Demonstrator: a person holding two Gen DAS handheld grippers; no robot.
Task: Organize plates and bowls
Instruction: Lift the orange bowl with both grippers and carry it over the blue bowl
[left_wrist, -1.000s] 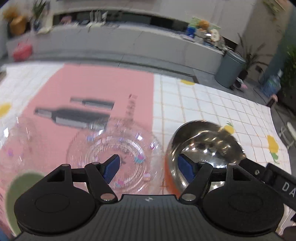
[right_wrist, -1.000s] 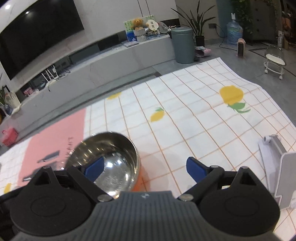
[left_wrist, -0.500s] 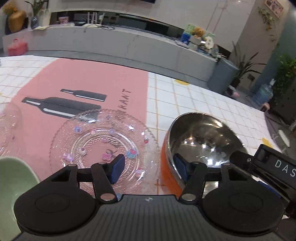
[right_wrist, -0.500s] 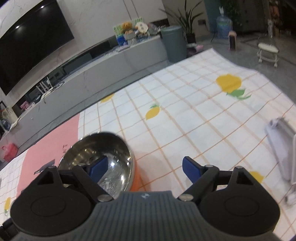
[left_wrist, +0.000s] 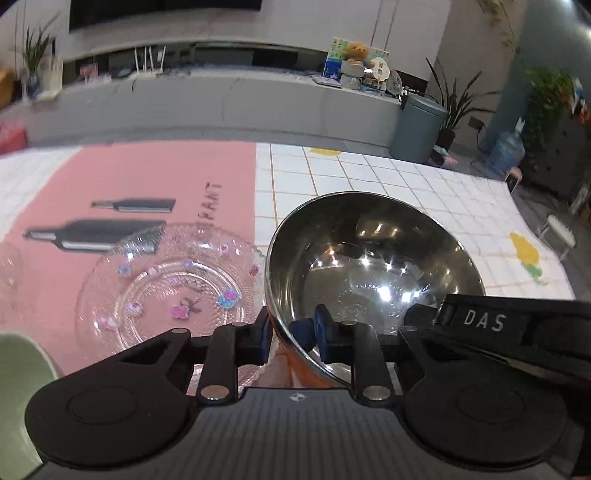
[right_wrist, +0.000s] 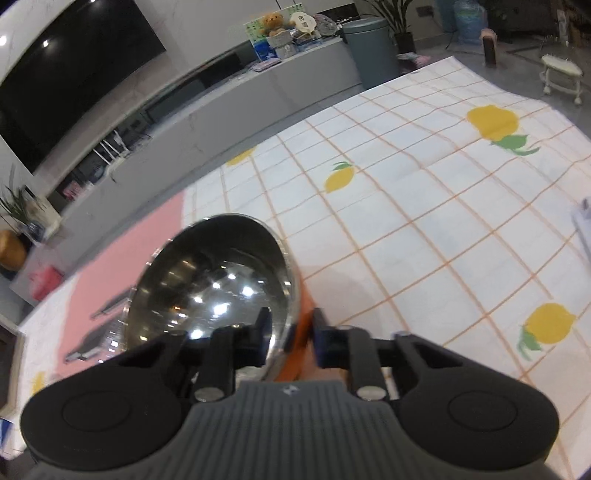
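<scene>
A steel bowl (left_wrist: 373, 266) with an orange outside is tilted and looks lifted off the tablecloth. My left gripper (left_wrist: 291, 338) is shut on its near left rim. My right gripper (right_wrist: 291, 334) is shut on its right rim; the bowl fills the left of the right wrist view (right_wrist: 218, 284). The right gripper's body shows in the left wrist view at the bowl's right side. A clear glass plate (left_wrist: 166, 288) with small flower marks lies on the pink mat to the bowl's left. A pale green bowl (left_wrist: 18, 384) sits at the lower left edge.
A checked tablecloth with lemon prints (right_wrist: 424, 229) covers the table, with a pink mat (left_wrist: 147, 184) on its left part. Another clear glass piece (left_wrist: 7, 266) shows at the far left edge. A white object (right_wrist: 583, 225) lies at the table's right edge.
Both grippers have closed on the steel bowl's rim, left on the left side, right on the right side. The bowl now looks raised and tilted.
</scene>
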